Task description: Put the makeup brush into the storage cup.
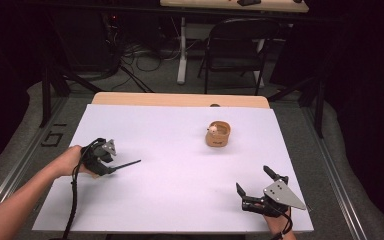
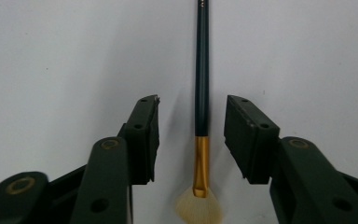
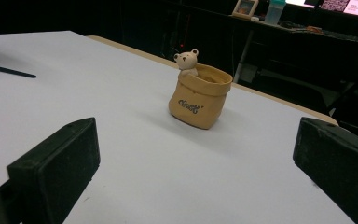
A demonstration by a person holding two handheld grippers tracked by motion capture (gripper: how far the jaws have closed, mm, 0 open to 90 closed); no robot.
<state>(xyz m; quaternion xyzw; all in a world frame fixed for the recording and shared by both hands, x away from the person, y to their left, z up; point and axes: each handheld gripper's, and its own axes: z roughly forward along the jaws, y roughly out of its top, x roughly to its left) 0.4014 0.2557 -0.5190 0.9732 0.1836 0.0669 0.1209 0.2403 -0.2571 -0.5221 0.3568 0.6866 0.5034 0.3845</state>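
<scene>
A thin brush with a dark handle, a gold ferrule and pale fan bristles lies flat on the white table sheet. My left gripper points down over it, jaws either side of the ferrule with a gap on each side, pads not touching. In the high view the left gripper is at the table's left and the brush handle sticks out to its right. My right gripper rests near the front right edge, open and holding nothing. It faces a tan sack-shaped pot with a small bear figure at its rim.
The tan pot stands upright at the middle right of the sheet, far from both grippers. A dark chair and cables sit on the floor beyond the table's far wooden edge.
</scene>
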